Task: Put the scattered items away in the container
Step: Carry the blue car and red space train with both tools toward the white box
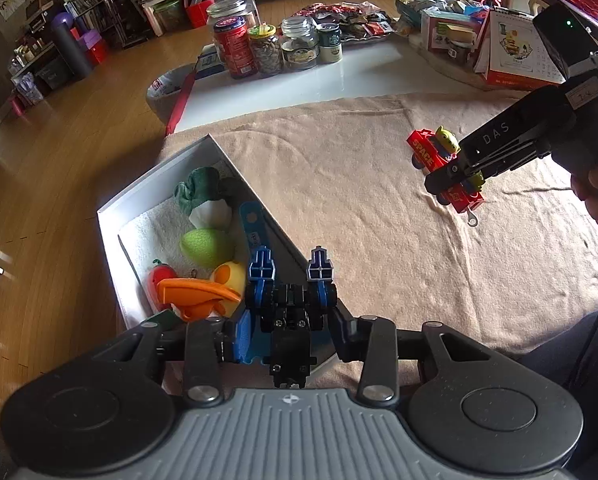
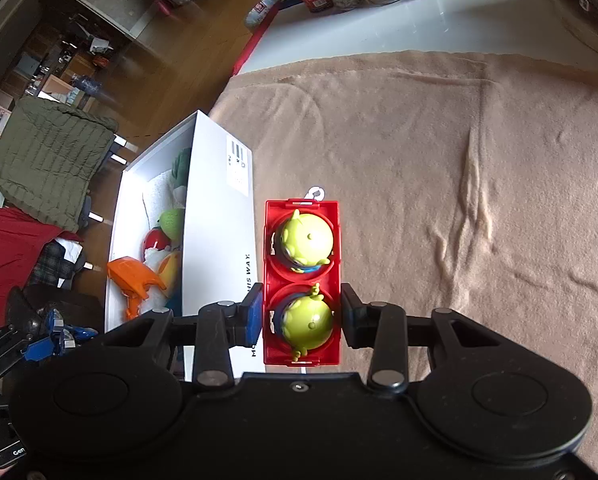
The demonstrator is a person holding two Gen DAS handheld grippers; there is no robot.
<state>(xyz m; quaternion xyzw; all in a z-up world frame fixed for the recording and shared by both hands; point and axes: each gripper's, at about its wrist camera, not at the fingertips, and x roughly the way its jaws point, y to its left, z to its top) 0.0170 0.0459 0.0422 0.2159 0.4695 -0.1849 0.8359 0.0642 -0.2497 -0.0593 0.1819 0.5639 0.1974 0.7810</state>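
The left gripper (image 1: pixel 289 316) holds a black and blue toy robot (image 1: pixel 289 300) between its fingers, closed on the toy's sides, right at the near corner of the white box (image 1: pixel 155 176). It sits there, by my reading, so the toy can go over the rim and join what already lies inside: a green and white plush vegetable (image 1: pixel 205 200), a green egg-shaped toy (image 1: pixel 207 246), a red toy (image 1: pixel 159 280), a yellow toy (image 1: pixel 229 276) and an orange funnel (image 1: pixel 191 296). A blue strip (image 1: pixel 253 228) leans along the box's right wall.

The right gripper (image 2: pixel 302 318) has its fingers pressed against both long sides of a red toy cart (image 2: pixel 302 280) carrying two green alien figures (image 2: pixel 307 238). The grip is across the narrow width, probably because the flat sides give the pads something square to clamp. The cart is well apart from the box in the left view, out on the beige blanket (image 1: pixel 339 160) that covers the table; whether its wheels touch the cloth or hang just above it I cannot tell.

The left view alone shows the cart from the side, with its wheels, the word SPACE on its flank and a small white hook at its end, plus the person's hand behind the right gripper. The right view alone looks straight down on both aliens and shows the box's outer wall with its printed label. Jars (image 1: pixel 267 46) stand at the table's far end.
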